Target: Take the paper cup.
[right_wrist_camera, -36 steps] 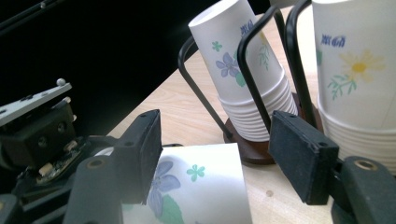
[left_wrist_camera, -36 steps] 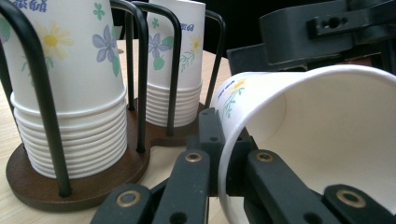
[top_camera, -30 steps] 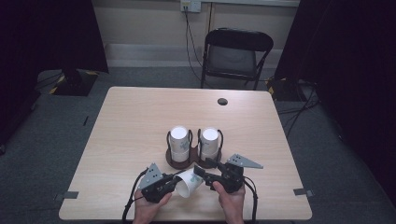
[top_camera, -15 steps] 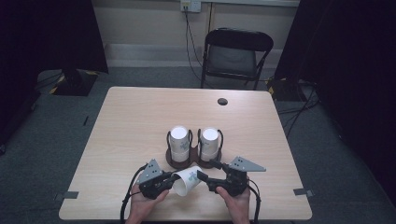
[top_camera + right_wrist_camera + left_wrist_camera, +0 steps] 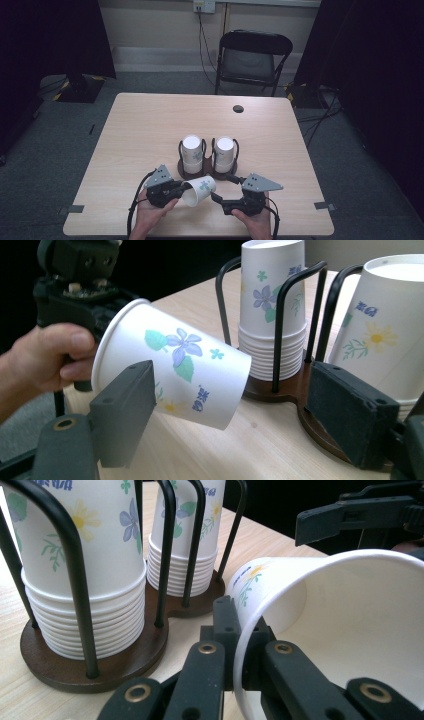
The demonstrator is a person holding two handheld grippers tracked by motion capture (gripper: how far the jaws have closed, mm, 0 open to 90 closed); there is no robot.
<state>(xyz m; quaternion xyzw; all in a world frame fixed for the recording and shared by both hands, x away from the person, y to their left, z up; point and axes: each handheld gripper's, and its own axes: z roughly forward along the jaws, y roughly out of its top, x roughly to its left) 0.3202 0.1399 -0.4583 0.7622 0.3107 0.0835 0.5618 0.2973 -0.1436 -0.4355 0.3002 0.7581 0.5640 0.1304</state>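
A flowered white paper cup [image 5: 199, 190] lies tilted on its side above the table's front edge. My left gripper [image 5: 182, 189] is shut on its rim, one jaw inside and one outside [image 5: 240, 650]. The cup's [image 5: 175, 370] closed bottom points toward my right gripper [image 5: 223, 188]. That gripper stands open [image 5: 237, 410] with its jaws wide apart on either side of the cup's bottom end, not pressing it. Just behind the cup, a brown wooden holder [image 5: 187, 172] with black wire loops carries two upside-down cup stacks [image 5: 192, 152] [image 5: 224, 152].
The light wood table [image 5: 150, 130] has a small dark round spot [image 5: 238, 108] near its far edge. A black folding chair [image 5: 252, 57] stands behind it. The holder's base [image 5: 65, 665] sits close to both grippers.
My right gripper has drawn back slightly to the right and toward the near edge. The cup stays in my left gripper at about the same place.
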